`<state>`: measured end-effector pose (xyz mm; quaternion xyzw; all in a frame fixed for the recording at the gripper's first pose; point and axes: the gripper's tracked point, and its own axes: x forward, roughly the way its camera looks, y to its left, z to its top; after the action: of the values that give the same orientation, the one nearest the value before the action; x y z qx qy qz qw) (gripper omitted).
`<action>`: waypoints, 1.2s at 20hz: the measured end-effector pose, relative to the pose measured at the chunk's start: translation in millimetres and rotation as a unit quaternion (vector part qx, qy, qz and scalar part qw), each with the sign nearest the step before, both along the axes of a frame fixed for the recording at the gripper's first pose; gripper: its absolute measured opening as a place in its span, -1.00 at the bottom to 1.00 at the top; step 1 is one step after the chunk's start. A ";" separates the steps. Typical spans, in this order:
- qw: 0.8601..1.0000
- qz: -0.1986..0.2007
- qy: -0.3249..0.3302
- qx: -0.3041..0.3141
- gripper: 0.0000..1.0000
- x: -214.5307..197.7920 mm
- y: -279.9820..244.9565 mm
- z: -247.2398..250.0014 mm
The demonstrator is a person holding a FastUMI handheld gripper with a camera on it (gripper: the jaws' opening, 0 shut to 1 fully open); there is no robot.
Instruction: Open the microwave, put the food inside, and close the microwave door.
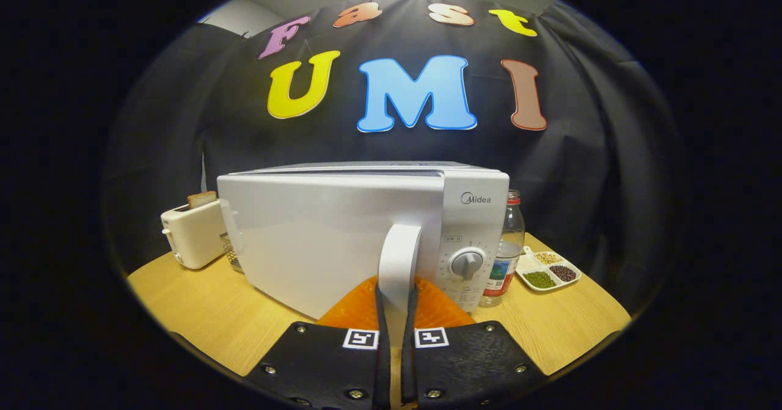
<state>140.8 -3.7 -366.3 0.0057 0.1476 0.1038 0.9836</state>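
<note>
I have the claw closed around the microwave's door handle: the white vertical bar runs down between the two black fingers, which look pressed against its sides near its lower end. The microwave sits on the wooden table straight ahead, and its door looks slightly ajar, the hinge edge on the left standing a little off the body.

The handle is rigid moulded plastic, smooth and glossy, so I judge it slippery; a grip low on the bar, where I am now, gives the longest lever about the hinge but could slide off the end. The door itself should be light and stiff and swing on a fixed arc, so my pull has to follow that curve, not a straight line. The oven is heavy enough, I think, to stay put unless I yank.

Something orange lies just below the handle, under the fingers; I cannot tell what it is.

Left of the microwave stands a toaster with a slice of bread in it. To the right are a clear bottle and a divided dish of beans, close to the control side, well apart from the door's swing.
</note>
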 end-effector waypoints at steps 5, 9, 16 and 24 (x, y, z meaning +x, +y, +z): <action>0.999 0.046 -0.001 0.015 -0.85 -54.0 27.4 5.0; 0.995 0.091 -0.001 0.039 -0.86 -102.7 62.5 9.7; 0.992 0.114 -0.033 0.049 -0.87 -163.0 131.0 15.1; 0.996 0.033 -0.079 0.012 -0.86 -198.3 203.0 20.1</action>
<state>-57.5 199.3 -346.1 0.0048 0.0682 0.1377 0.9881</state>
